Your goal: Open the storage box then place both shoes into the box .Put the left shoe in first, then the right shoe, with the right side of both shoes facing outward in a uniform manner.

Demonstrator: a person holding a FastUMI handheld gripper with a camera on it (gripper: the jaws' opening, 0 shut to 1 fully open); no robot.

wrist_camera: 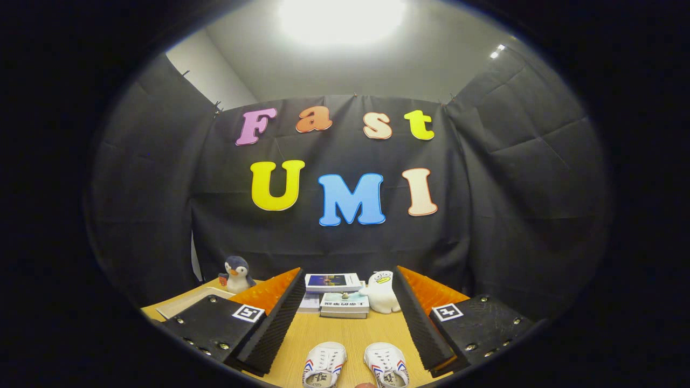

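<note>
Two white lace-up shoes, left one [324, 365] and right one [386, 365], are sitting side by side low centre on the wood-grain table [353, 328], toes pointing away. Gripper [349, 302] is hanging spread wide, holding nothing (ridged pads flanking both shoes). Bare tabletop ahead, then stacked books [337, 295], white plush [381, 292], penguin [236, 274] mid-left.

A staged recording booth, not a lived-in room.

Black cloth [517, 178] hangs as walls on three sides under a bright ceiling light [340, 16], and a wooden table [350, 331] carries props: a toy penguin [237, 275], a white plush [381, 292], stacked books [337, 293].
</note>
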